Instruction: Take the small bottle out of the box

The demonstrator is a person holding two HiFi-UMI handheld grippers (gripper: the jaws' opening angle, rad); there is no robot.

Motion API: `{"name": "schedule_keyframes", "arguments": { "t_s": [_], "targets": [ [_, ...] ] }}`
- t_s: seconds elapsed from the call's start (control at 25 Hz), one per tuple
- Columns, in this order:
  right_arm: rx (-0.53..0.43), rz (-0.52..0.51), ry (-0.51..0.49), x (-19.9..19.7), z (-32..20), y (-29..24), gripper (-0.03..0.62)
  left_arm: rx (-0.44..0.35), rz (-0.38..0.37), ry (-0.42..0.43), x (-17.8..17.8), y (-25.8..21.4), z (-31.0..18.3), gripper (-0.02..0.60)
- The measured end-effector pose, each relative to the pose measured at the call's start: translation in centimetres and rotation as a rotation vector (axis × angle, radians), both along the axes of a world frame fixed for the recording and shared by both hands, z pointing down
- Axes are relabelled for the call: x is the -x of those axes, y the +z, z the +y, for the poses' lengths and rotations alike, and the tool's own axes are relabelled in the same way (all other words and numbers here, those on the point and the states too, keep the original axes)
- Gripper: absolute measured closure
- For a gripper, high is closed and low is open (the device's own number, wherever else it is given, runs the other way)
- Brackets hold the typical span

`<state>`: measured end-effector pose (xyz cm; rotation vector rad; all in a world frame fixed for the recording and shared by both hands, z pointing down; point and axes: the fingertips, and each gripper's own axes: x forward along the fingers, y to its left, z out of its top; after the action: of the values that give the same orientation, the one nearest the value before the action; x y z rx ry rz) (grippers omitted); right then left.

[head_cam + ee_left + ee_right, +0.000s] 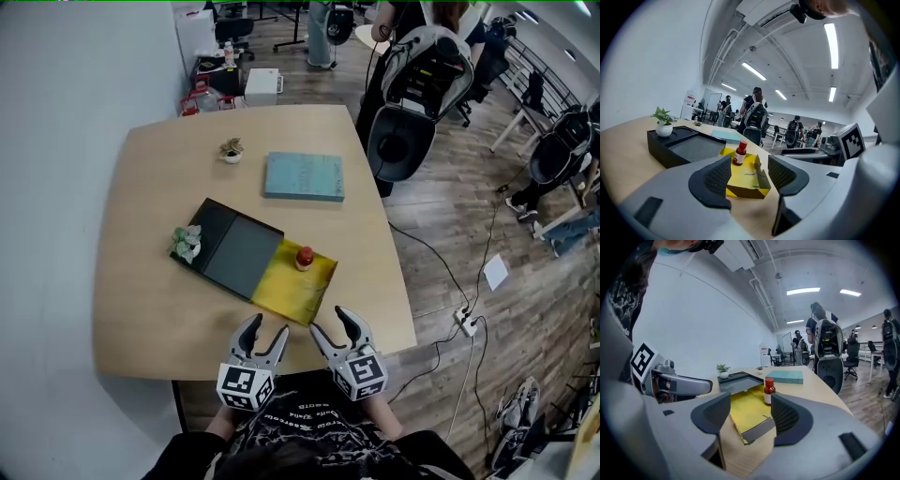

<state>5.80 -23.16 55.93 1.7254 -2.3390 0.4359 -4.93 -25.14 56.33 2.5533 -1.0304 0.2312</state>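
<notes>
A small brown bottle [305, 258] with a red cap stands upright at the far right corner of a shallow yellow box [286, 291]. The same bottle [739, 153] appears in the left gripper view, and the bottle [769, 391] also shows in the right gripper view. A black tray [239, 253] adjoins the yellow box on its left. My left gripper [262, 337] and right gripper [332, 323] hover open at the table's near edge, short of the box, nothing between their fingers.
A small potted plant [186, 244] sits on the black tray's left end. A teal book [304, 176] and another tiny plant pot [232, 151] lie farther back. An office chair [412, 103] stands off the table's right side. Cables [464, 323] run across the floor.
</notes>
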Motion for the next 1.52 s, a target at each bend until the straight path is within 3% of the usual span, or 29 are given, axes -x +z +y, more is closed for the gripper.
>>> {"name": "schedule_keyframes", "arguments": {
  "t_s": [0.48, 0.8, 1.16, 1.52],
  "targets": [
    [-0.013, 0.003, -0.013, -2.2, -2.9, -1.7, 0.315, -0.006, -0.02, -0.053, -0.6, -1.0, -1.4, 0.33],
    [-0.087, -0.035, -0.003, -3.8, -6.3, -4.6, 0.315, -0.005, -0.027, -0.095, -0.1, -1.1, -2.1, 0.33],
    [-0.108, 0.022, -0.082, -4.6, -11.0, -5.7, 0.315, -0.007, -0.052, -0.128, 0.0, -0.8, -2.8, 0.33],
    [-0.066, 0.059, -0.204, -2.8, -14.6, -3.9, 0.315, 0.005, -0.078, -0.154, 0.1, -0.4, -3.1, 0.33]
  ]
}}
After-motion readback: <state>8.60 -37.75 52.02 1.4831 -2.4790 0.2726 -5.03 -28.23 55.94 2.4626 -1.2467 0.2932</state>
